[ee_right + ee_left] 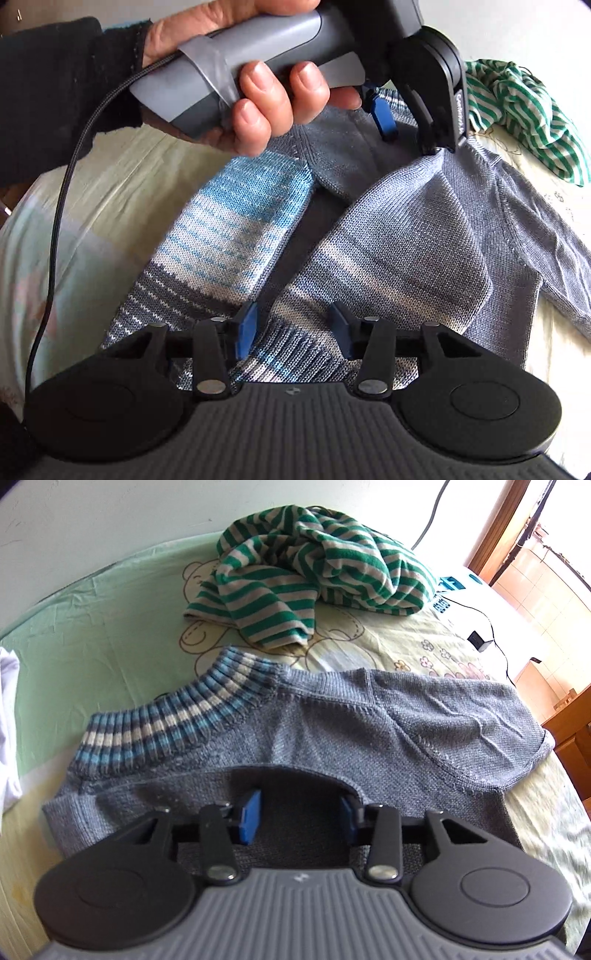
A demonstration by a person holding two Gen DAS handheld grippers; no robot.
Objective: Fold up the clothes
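Note:
A grey-blue knit sweater [351, 720] with a striped ribbed collar [173, 723] lies on the bed, partly folded. My left gripper [301, 812] is open low over the sweater, with the knit between its blue pads. In the right wrist view, the left gripper [406, 125] stands at the sweater's upper part, one finger touching a raised fold [436, 162]. My right gripper [293, 328] is open just above the sweater's striped lower part [236, 236], holding nothing.
A crumpled green-and-grey striped garment [310, 565] lies beyond the sweater, also visible in the right wrist view [524, 110]. A white cloth [7, 694] lies at the left. A small black box with cable [480, 640] sits at the bed's right edge, near wooden furniture [569, 720].

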